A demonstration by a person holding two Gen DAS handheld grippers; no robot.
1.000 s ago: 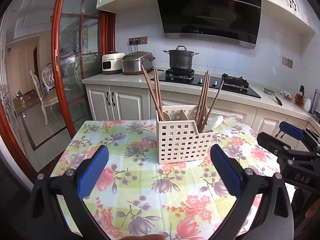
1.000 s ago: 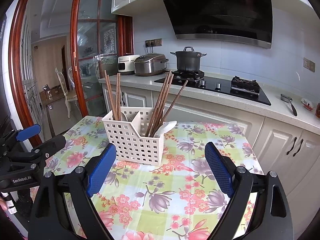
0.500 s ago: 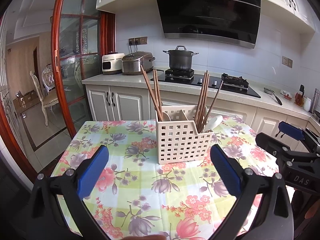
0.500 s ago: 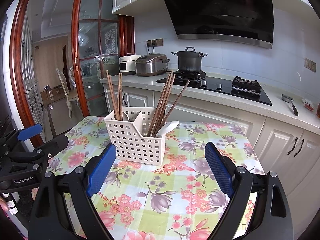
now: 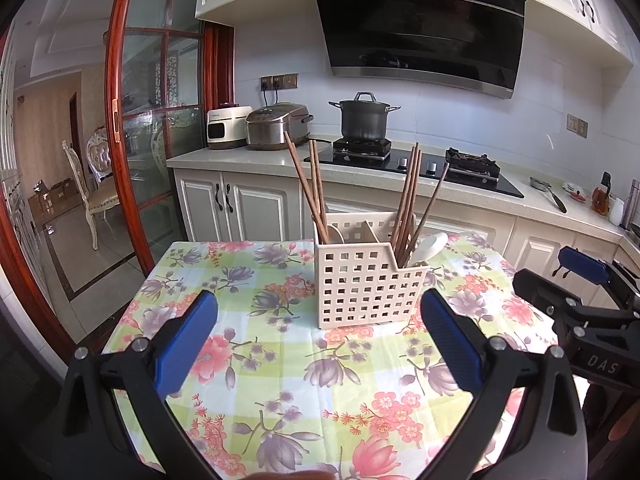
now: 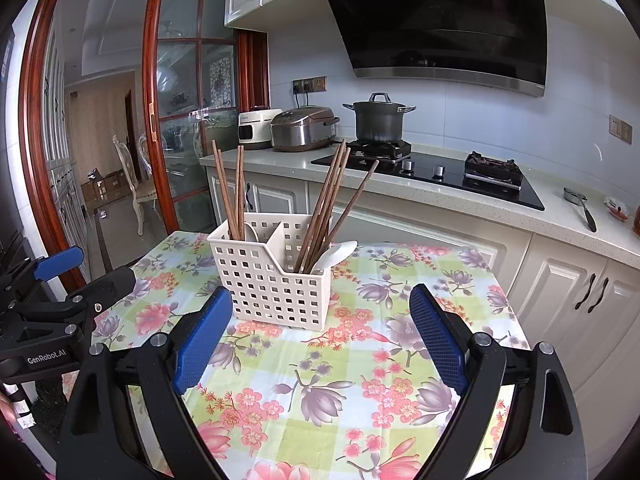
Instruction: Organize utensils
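Observation:
A cream perforated utensil basket [image 5: 366, 284] [image 6: 272, 280] with two compartments stands on the floral tablecloth. Two brown chopsticks [image 5: 308, 188] [image 6: 230, 192] and a white spoon lean in its left compartment. Several chopsticks [image 5: 414, 196] [image 6: 332, 204] and a white spoon [image 5: 428, 246] [image 6: 336, 254] lean in the right one. My left gripper [image 5: 320, 336] hangs open in front of the basket, nothing between its blue pads. My right gripper [image 6: 320, 338] is also open and empty, just short of the basket. Each gripper shows at the edge of the other's view.
The table [image 5: 280, 380] has a floral cloth and ends near white lower cabinets [image 6: 580, 292]. Behind is a counter with a pot [image 5: 364, 118] on a gas hob, a rice cooker [image 5: 278, 126] and a white appliance. A red-framed glass door [image 5: 132, 120] stands at left.

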